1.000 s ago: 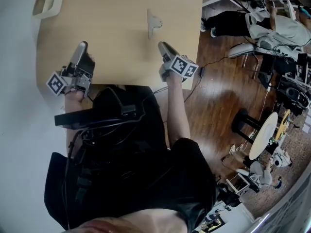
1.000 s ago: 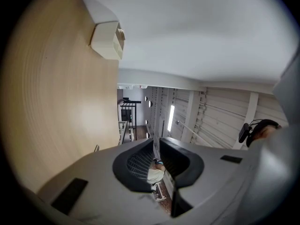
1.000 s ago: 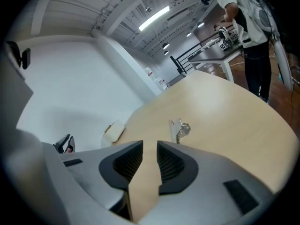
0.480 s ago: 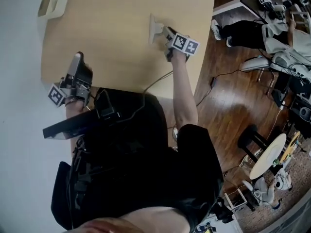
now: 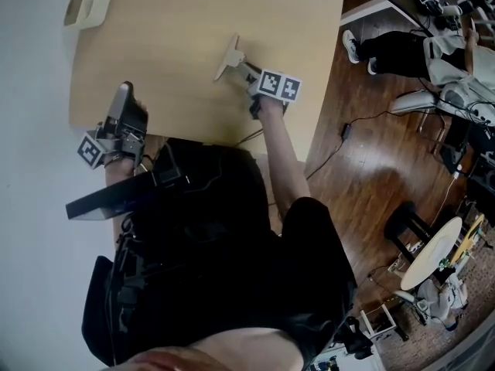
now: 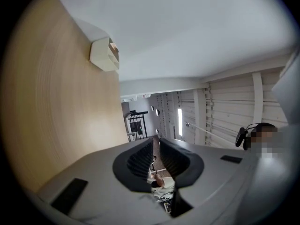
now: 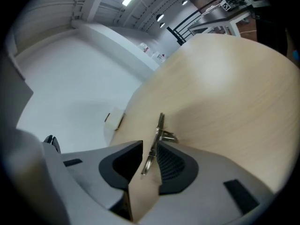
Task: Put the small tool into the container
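Observation:
The small tool (image 5: pixel 230 55), a flat beige plate with a metal clip, is held tilted over the middle of the wooden table (image 5: pixel 193 14). My right gripper (image 5: pixel 246 72) is shut on its near end. In the right gripper view the tool (image 7: pixel 160 125) stands on edge between the dark pads of that gripper (image 7: pixel 149 153). The container (image 5: pixel 87 2), a cream open box, sits at the table's far left corner, and both gripper views show the container (image 6: pixel 105 54) (image 7: pixel 114 118). My left gripper (image 5: pixel 124 93) rests at the table's near left edge, and this gripper (image 6: pixel 156 146) is shut on nothing.
The table's right edge (image 5: pixel 329 68) drops to a dark wood floor with a cable (image 5: pixel 344 130). A seated person (image 5: pixel 418 49), a black stool (image 5: pixel 406 222) and equipment stand at the right. A pale floor runs along the table's left side.
My right gripper reached forward to the tool, closed on it, then carried it back and to the left, now tilted. The left gripper stayed at the table's edge.

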A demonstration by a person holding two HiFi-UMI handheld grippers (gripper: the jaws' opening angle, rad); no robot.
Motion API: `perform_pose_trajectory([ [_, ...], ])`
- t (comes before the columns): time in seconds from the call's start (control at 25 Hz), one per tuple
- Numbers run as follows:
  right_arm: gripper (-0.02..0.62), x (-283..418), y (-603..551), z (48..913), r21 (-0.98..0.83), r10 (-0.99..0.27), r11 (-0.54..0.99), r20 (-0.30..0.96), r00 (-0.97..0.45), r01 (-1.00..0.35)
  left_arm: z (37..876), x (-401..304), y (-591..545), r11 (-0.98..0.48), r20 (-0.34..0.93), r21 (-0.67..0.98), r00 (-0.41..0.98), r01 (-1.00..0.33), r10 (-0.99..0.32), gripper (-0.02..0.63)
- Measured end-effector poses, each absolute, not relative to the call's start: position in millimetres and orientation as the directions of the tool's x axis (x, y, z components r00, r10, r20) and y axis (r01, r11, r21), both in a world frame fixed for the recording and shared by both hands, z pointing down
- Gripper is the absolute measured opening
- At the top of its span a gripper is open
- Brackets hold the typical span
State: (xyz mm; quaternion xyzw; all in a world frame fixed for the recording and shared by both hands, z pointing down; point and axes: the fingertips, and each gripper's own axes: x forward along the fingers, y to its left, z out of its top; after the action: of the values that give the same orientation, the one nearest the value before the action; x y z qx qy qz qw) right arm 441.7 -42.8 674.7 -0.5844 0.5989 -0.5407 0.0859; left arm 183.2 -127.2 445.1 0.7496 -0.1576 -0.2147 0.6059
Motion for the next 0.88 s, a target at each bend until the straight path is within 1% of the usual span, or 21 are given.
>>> perform_pose_trajectory([
  [0.08, 0.077, 463.3, -39.6, 675.0, -0.747, -0.809, -0.294, 0.526, -0.262, -0.596, 449.0, 184.2, -127.4, -0.205, -0.125, 0.978, 0.855, 0.022, -0.504, 0.032],
  [0.16, 0.077, 480.5, -45.5, 672.4, -0.751, -0.818, -0.283, 0.514, -0.26, -0.596, 452.1, 183.7, -129.4, -0.195, -0.12, 0.981, 0.846, 0.02, -0.519, 0.032],
  [0.24, 0.077, 484.4, -57.7, 670.6, -0.753, -0.805, -0.246, 0.51, -0.305, -0.61, 452.4, 181.1, -130.1, -0.193, -0.122, 0.981, 0.838, 0.02, -0.532, 0.032],
  [0.28, 0.092, 483.0, -64.5, 671.8, -0.753, -0.789, -0.229, 0.515, -0.336, -0.616, 451.6, 179.5, -129.8, -0.196, -0.126, 0.98, 0.835, 0.022, -0.536, 0.032],
  [0.32, 0.125, 480.8, -70.7, 674.7, -0.754, -0.768, -0.216, 0.524, -0.369, -0.62, 450.7, 178.0, -129.3, -0.199, -0.13, 0.98, 0.832, 0.024, -0.54, 0.032],
  [0.48, 0.127, 475.5, -86.6, 694.8, -0.772, -0.681, -0.207, 0.555, -0.478, -0.601, 450.3, 173.3, -128.7, -0.207, -0.14, 0.978, 0.817, 0.026, -0.56, 0.032],
  [0.52, 0.121, 472.8, -88.8, 699.6, -0.785, -0.666, -0.21, 0.551, -0.503, -0.583, 451.3, 171.2, -128.9, -0.209, -0.14, 0.978, 0.812, 0.022, -0.567, 0.032],
  [0.64, 0.039, 462.0, -91.9, 705.6, -0.845, -0.66, -0.219, 0.497, -0.563, -0.489, 452.7, 165.6, -128.0, -0.217, -0.14, 0.976, 0.801, 0.013, -0.582, 0.032],
  [0.68, 0.022, 460.8, -91.2, 705.1, -0.858, -0.669, -0.221, 0.479, -0.568, -0.464, 451.6, 165.2, -127.5, -0.221, -0.143, 0.975, 0.799, 0.013, -0.584, 0.032],
  [0.88, -0.008, 456.1, -84.2, 692.2, -0.896, -0.732, -0.21, 0.41, -0.544, -0.392, 443.6, 163.2, -123.8, -0.242, -0.154, 0.97, 0.787, 0.006, -0.598, 0.032],
])
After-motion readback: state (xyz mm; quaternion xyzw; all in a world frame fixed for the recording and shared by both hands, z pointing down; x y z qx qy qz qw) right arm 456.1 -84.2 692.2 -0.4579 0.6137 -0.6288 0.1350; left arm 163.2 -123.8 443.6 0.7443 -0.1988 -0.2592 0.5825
